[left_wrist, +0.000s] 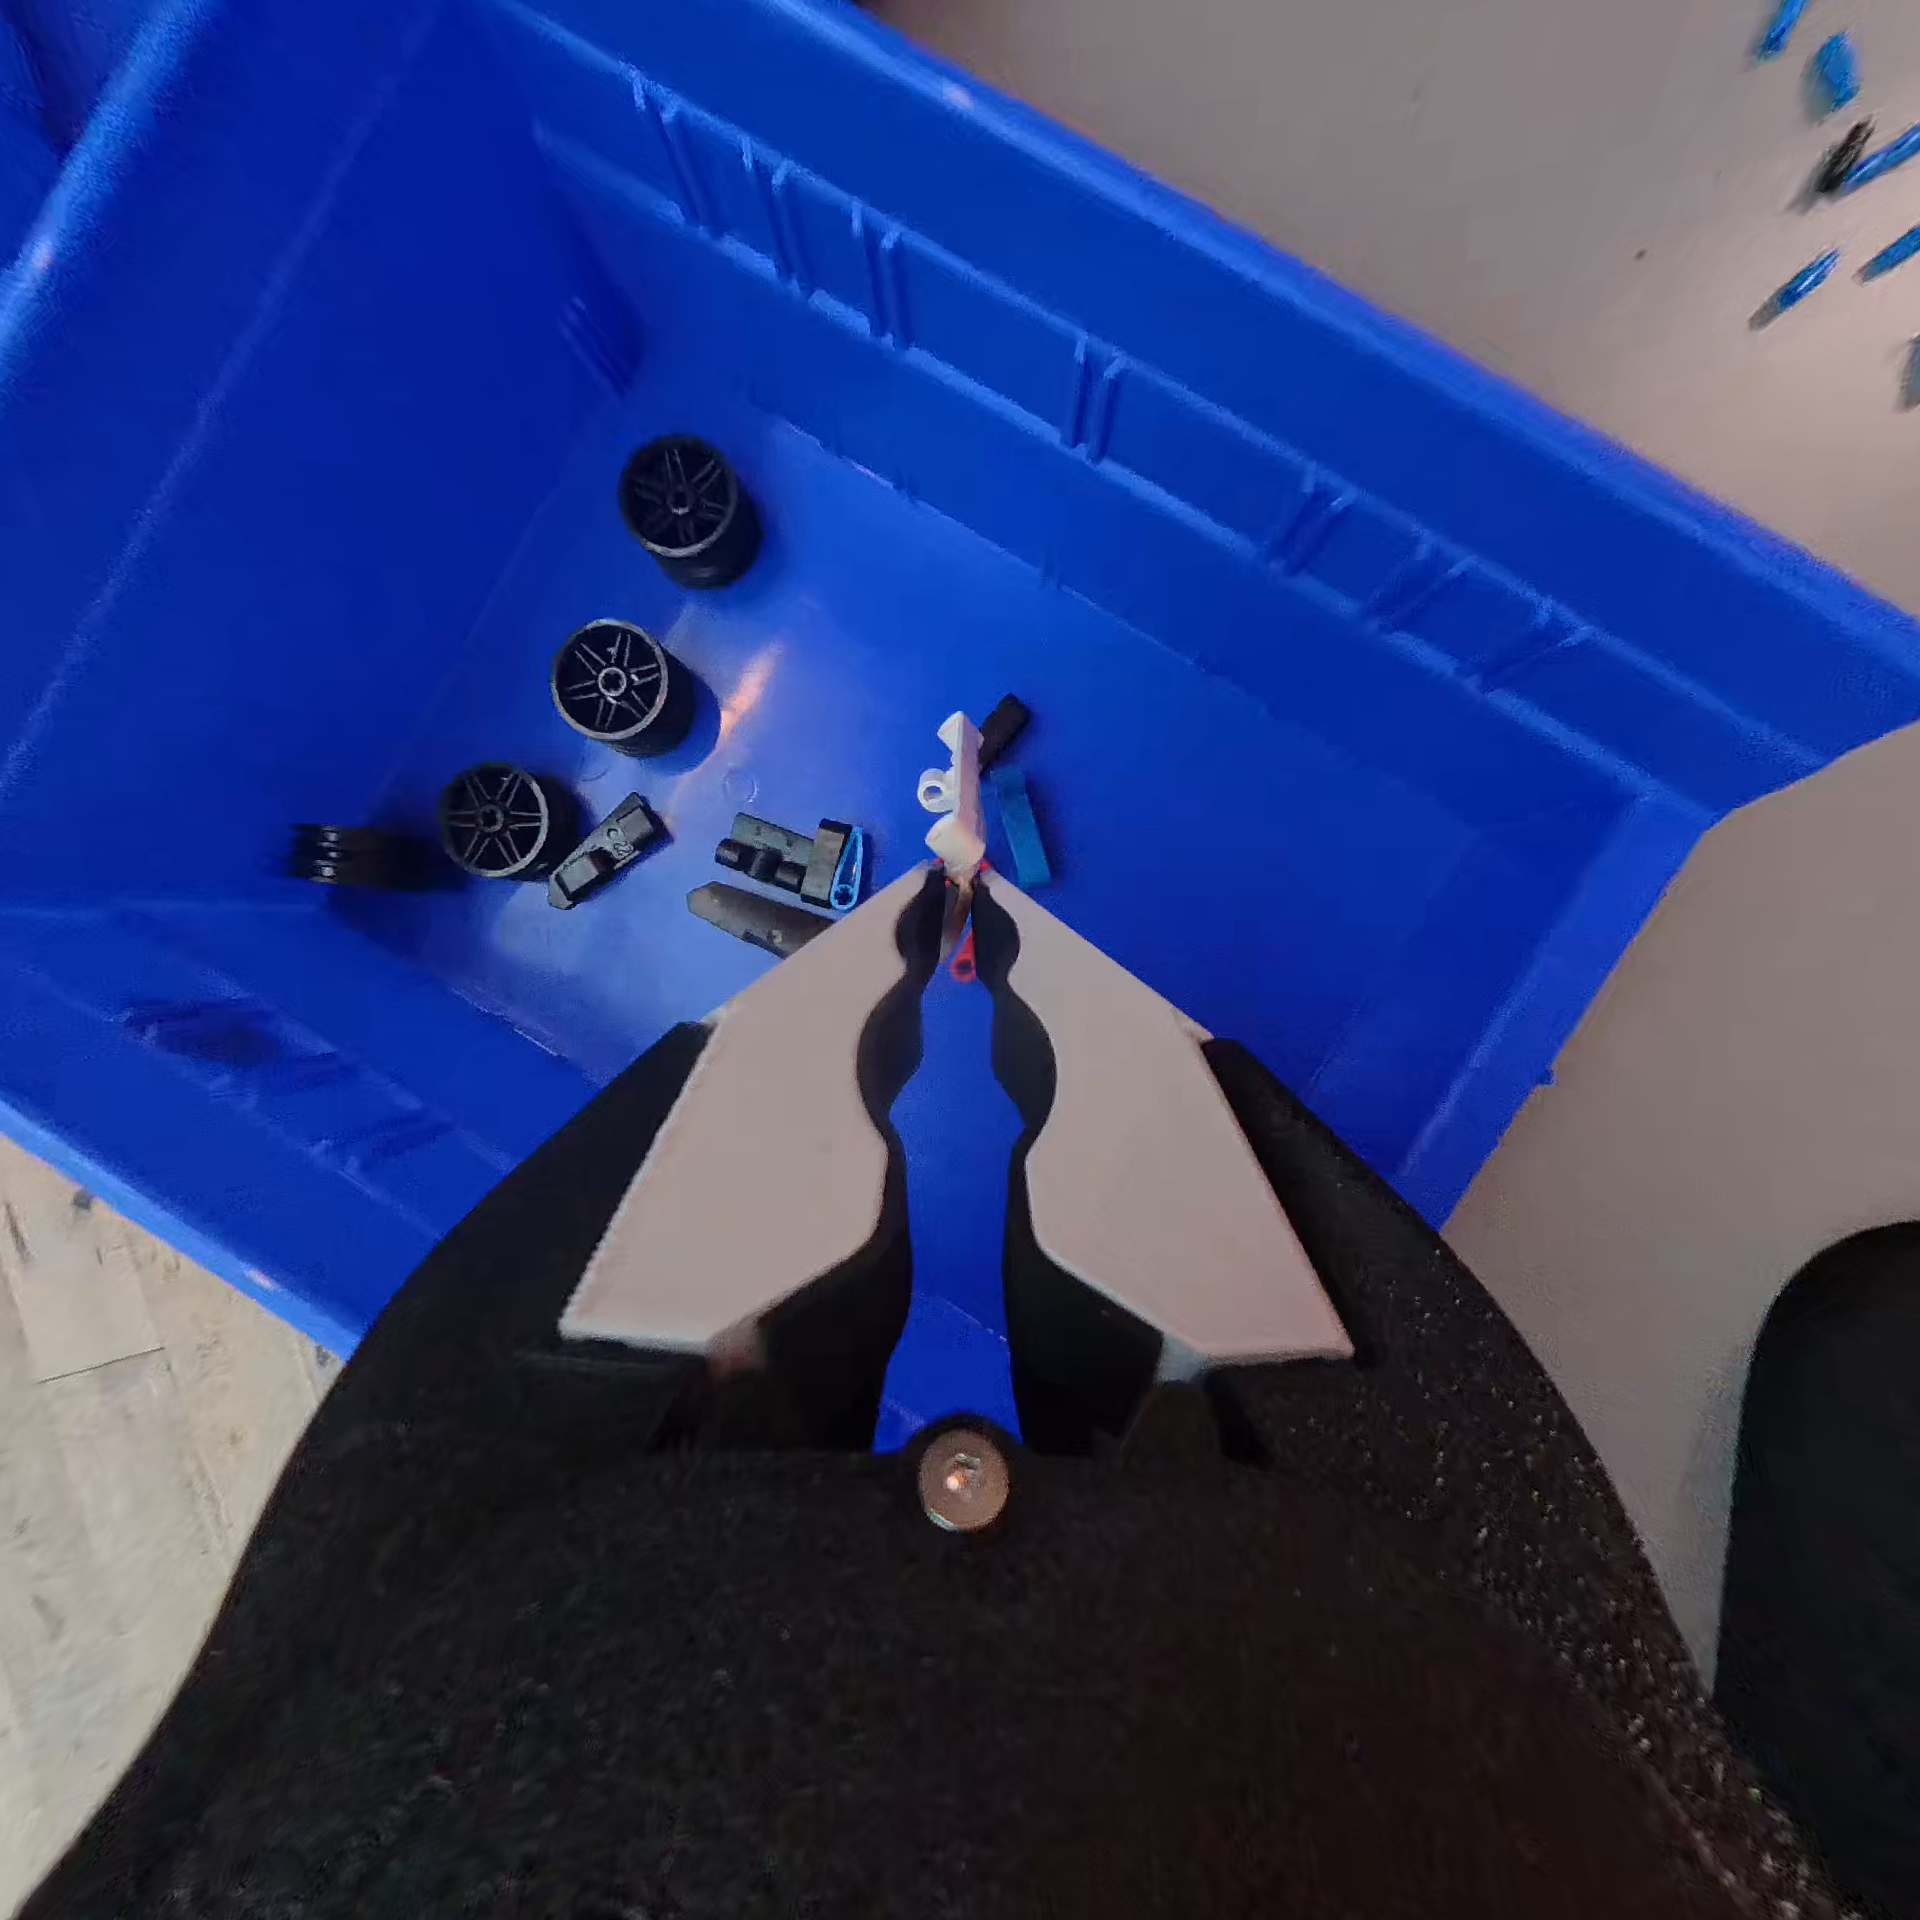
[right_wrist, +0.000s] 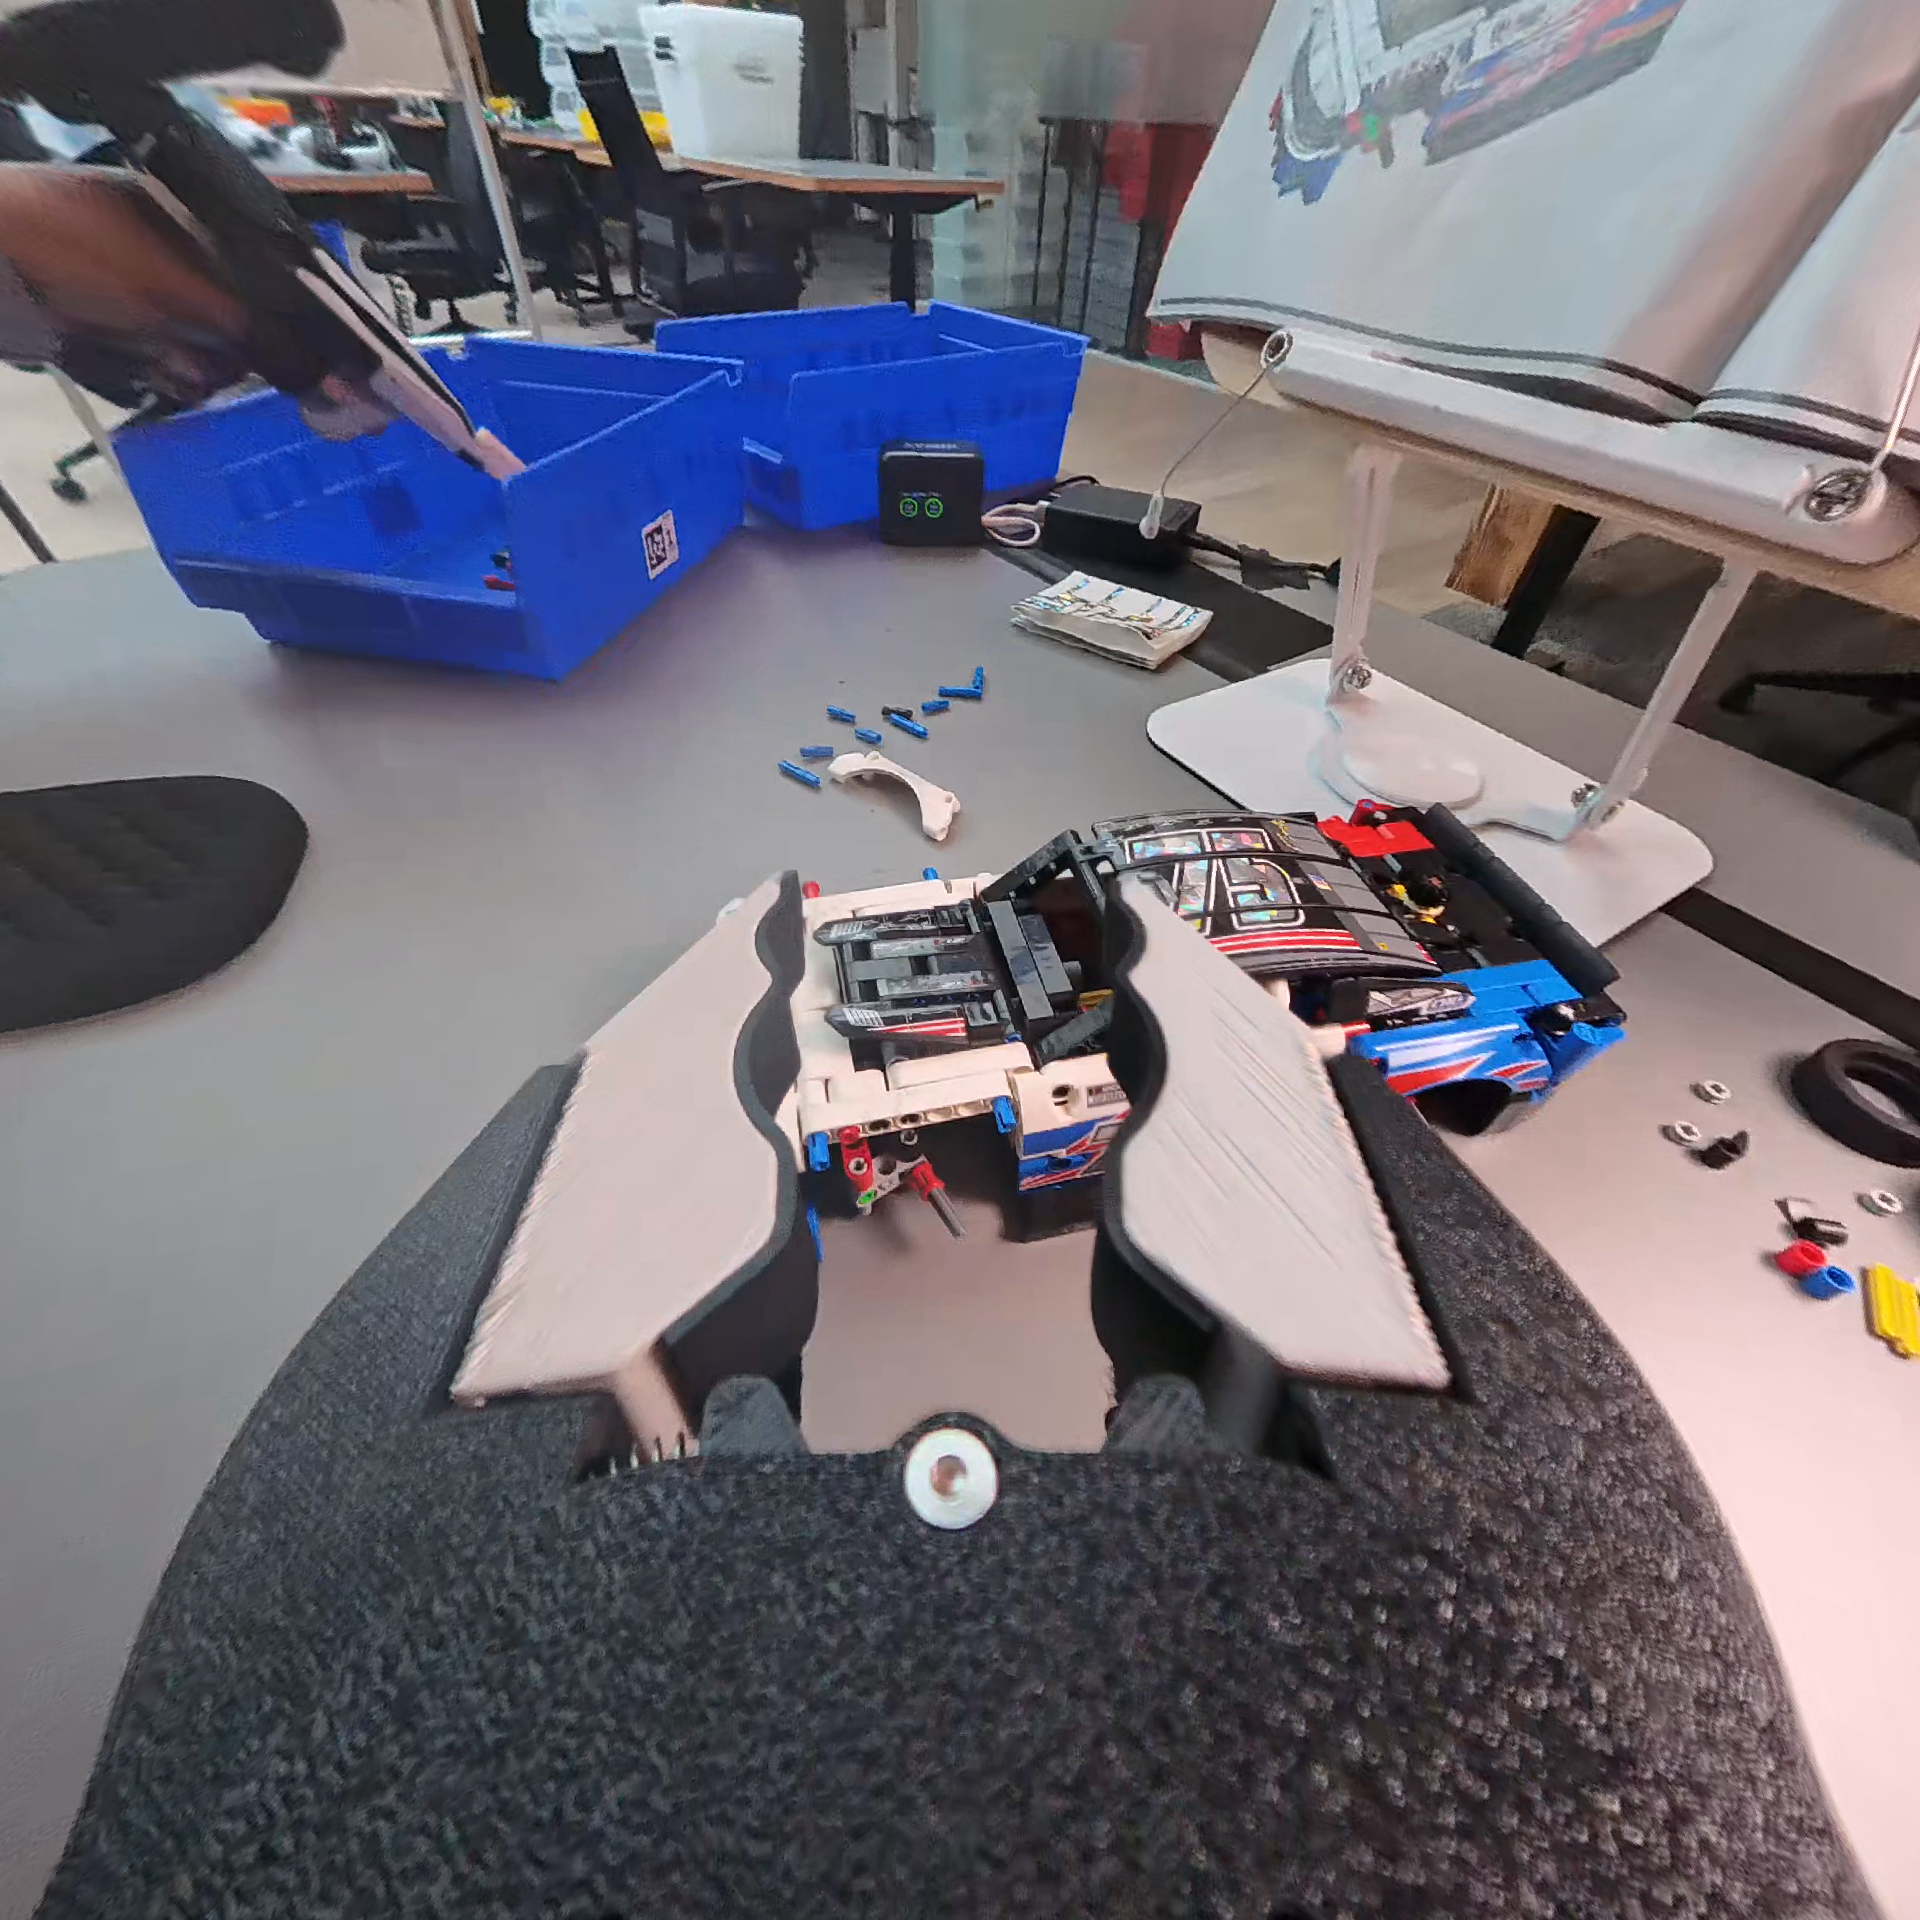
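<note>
Seen from the left wrist camera, the left gripper (left_wrist: 954, 878) reaches down into a blue bin (left_wrist: 1143, 343), its two pale fingers drawn almost together so that only a thin slit remains at the tips. Those tips pinch the near end of a small white piece (left_wrist: 956, 795) with rings along one side, which stands out beyond them above the bin floor; a bit of red shows in the slit just behind the tips. Just beside the white piece lies a blue beam (left_wrist: 1018, 826) and a small black connector (left_wrist: 1003, 722). To the left on the bin floor lie three black wheel hubs (left_wrist: 613, 686) and a few black parts (left_wrist: 790, 852), well apart from the pinch. The hold looks slight, only on the piece's end, so a slow, level lift would suit it best, keeping clear of the blue beam. From the right wrist camera, the right gripper (right_wrist: 951, 904) has its fingers spread wide on either side of a brick-built toy car (right_wrist: 1195, 987) on the grey table (right_wrist: 520, 883); whether they press on it cannot be told. Blue pins (right_wrist: 883, 717) and a white arch (right_wrist: 899, 790) lie beyond the car, and a book stand (right_wrist: 1455, 790) sits at right.
</note>
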